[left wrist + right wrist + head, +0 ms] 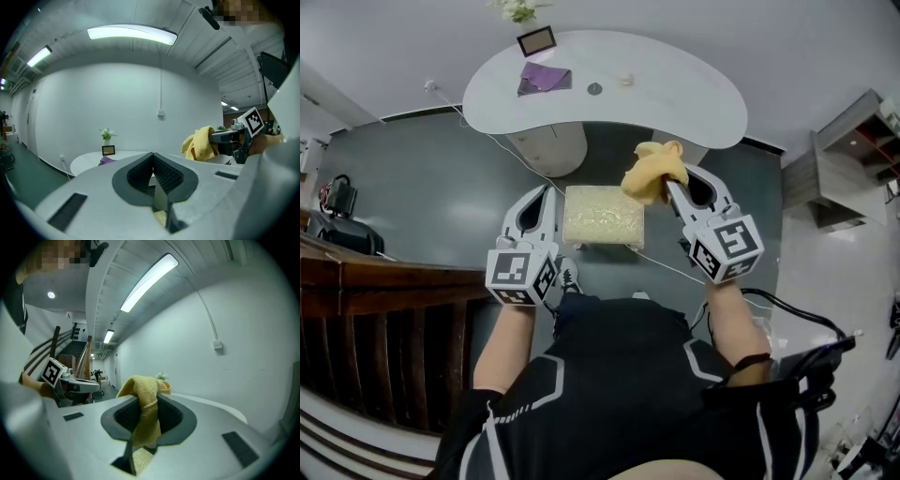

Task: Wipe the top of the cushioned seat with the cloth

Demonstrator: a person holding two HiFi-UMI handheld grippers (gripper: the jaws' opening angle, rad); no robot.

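Black white-striped shirt [619, 366], black wristband [753, 361]; left gripper [546, 195] and right gripper [672, 187] white, each with a black-and-white marker cube [520, 272].

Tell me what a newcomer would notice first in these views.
The yellow cloth, bunched in the shut right gripper, stands out by the cushioned seat's far right corner. The pale square seat sits on the dark floor, the left gripper shut and empty by its left side. A curved white table lies beyond.

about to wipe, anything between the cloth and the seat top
Nothing visible. The cloth, pinched in the right gripper, hangs by the far right corner of the cushioned seat; its top looks bare, and the left gripper sits off its left edge.
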